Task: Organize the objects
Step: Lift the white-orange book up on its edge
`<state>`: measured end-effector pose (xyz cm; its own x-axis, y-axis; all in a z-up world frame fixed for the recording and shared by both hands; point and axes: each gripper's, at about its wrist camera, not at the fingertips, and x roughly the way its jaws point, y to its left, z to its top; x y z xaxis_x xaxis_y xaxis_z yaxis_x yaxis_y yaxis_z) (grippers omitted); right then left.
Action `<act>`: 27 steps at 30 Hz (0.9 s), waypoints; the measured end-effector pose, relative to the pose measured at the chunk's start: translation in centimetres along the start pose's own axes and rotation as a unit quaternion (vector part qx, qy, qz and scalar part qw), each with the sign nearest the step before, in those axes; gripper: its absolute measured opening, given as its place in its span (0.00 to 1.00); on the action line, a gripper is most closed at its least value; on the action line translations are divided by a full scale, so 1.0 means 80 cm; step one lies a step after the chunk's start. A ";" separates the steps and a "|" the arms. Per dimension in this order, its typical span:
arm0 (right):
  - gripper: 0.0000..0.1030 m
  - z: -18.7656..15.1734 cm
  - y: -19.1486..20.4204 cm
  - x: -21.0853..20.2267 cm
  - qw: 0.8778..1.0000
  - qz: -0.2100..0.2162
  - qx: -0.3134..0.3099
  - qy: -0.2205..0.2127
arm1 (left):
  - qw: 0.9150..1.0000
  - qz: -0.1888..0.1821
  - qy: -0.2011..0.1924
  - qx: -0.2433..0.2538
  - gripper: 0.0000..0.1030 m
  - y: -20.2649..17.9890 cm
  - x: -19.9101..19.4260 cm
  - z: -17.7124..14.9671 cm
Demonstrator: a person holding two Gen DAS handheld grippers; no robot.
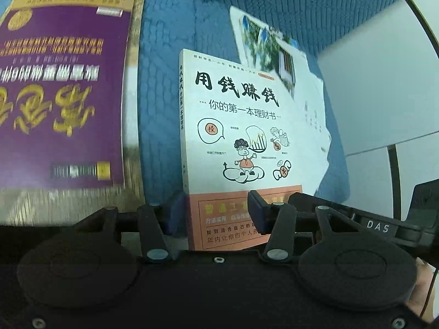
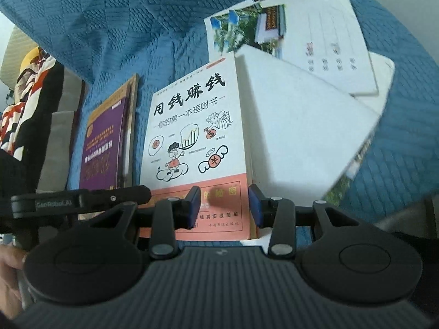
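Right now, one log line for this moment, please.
left tongs: gripping white book, bottom edge | right tongs: same book | purple book: flat on blue bedspread | loose papers: behind

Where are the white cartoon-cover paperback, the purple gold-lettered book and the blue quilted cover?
white cartoon-cover paperback (image 1: 241, 126): left wrist view, front cover.
purple gold-lettered book (image 1: 63, 87): left wrist view, purple cover.
blue quilted cover (image 2: 115, 27): right wrist view, bare fabric.

Cartoon book (image 1: 233, 115) between purple book (image 1: 63, 87) and papers (image 1: 307, 104)
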<state>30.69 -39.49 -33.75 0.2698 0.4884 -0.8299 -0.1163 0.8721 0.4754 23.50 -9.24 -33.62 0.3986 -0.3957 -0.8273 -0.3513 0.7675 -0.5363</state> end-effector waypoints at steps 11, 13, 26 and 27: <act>0.40 -0.069 -0.025 -0.023 0.998 0.009 0.070 -0.003 | 0.999 -0.016 0.026 -0.026 0.45 0.011 -0.005 -0.066; 0.40 -0.078 -0.030 -0.026 0.997 0.010 0.071 -0.007 | 0.999 -0.021 0.030 -0.024 0.46 0.011 -0.004 -0.072; 0.69 -0.091 -0.093 -0.004 0.980 0.039 0.193 0.012 | 0.997 -0.031 0.054 -0.037 0.62 0.022 0.023 -0.077; 0.68 -0.090 -0.092 -0.001 0.981 0.044 0.191 0.013 | 0.997 -0.038 0.064 -0.037 0.62 0.021 0.029 -0.080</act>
<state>24.65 -45.75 -39.26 0.2492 0.5670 -0.7851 0.2294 0.7531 0.6166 18.41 -12.14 -37.53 0.3177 -0.5160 -0.7955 -0.3879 0.6948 -0.6057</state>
